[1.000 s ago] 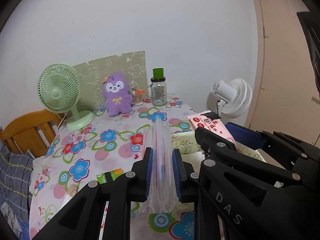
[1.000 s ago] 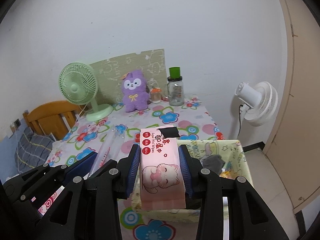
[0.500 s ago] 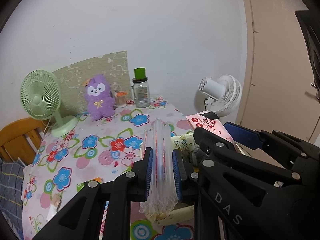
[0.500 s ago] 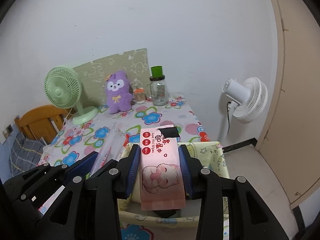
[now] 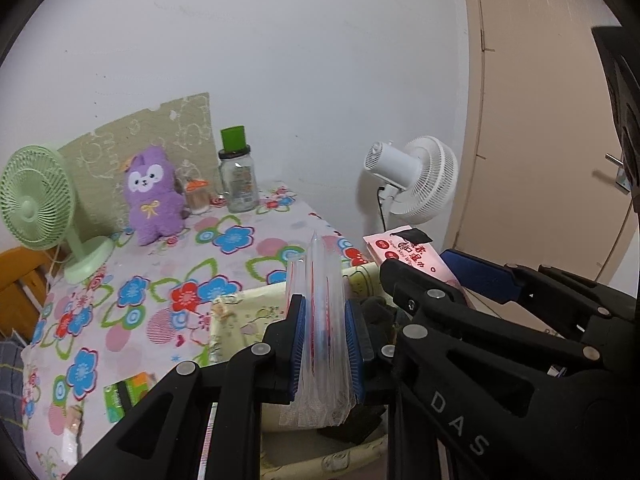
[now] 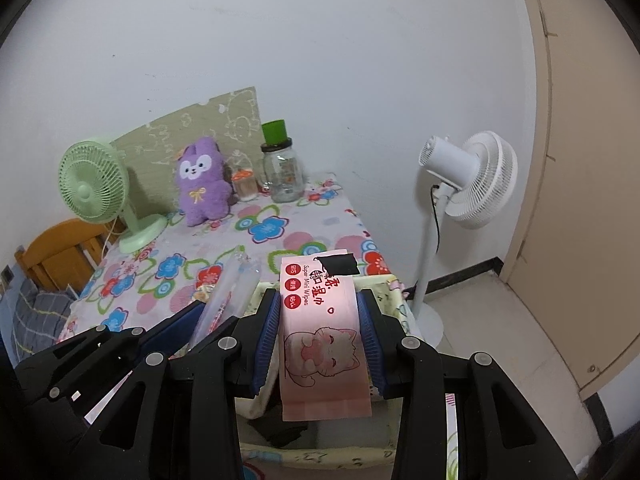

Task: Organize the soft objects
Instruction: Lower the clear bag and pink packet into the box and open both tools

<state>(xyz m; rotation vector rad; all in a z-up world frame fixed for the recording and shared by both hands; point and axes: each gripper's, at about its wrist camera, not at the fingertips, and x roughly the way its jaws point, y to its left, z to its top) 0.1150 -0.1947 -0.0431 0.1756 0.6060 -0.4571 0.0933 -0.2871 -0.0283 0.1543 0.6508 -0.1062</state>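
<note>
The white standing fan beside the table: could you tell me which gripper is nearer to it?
Right. The right gripper, holding the pink wipes pack, is on the white fan's side; the left gripper sits farther away, towards the green fan.

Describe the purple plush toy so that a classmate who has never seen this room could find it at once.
Look at the flowered tablecloth, along its far edge by the white wall. Between the green desk fan and the green-capped glass jar sits the purple plush toy, the only furry thing there, with a white face and yellow bow.
</note>
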